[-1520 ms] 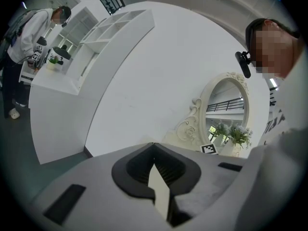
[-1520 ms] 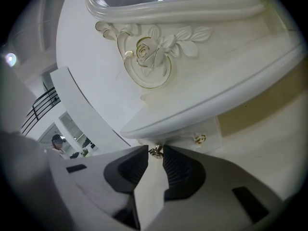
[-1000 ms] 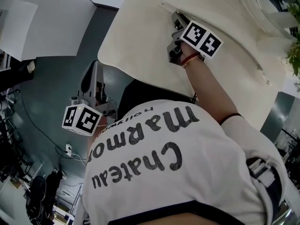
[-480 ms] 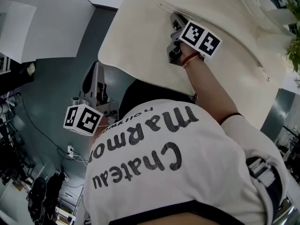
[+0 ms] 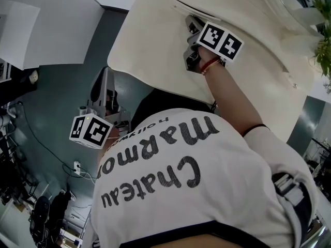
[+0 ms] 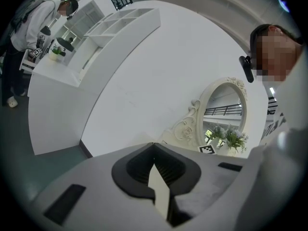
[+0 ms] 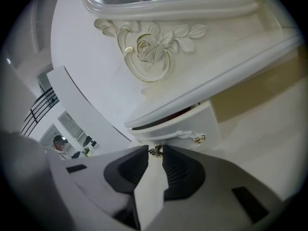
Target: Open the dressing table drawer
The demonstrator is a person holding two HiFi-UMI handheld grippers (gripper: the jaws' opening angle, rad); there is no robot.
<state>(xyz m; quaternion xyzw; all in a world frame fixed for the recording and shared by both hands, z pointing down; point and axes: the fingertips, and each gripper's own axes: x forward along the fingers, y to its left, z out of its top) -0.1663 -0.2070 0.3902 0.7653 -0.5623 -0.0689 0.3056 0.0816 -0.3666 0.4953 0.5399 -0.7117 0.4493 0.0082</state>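
- While the head view looks down past the person's white shirt [image 5: 207,200], the cream table [image 5: 155,45] fills the upper frame, with grey-green floor [image 5: 57,102] to its left
- Mirror [image 7: 163,4] rises above the tabletop in the right gripper view, and a rose [image 7: 144,49] is carved below its frame
- Drawer [image 7: 190,124] sits just under the table's top edge, drawn out a little, with a dark slit showing above its front
- Right gripper [image 7: 155,154] reaches up to the drawer front, its jaws clamped on the small metal handle [image 7: 155,150] at their tips
- Left gripper [image 6: 154,147] hangs at the person's left side over the floor, well apart from the table, with its jaws together and nothing between them
- Second small metal fitting [image 7: 199,138] shows on the drawer front, just right of the clamped jaws
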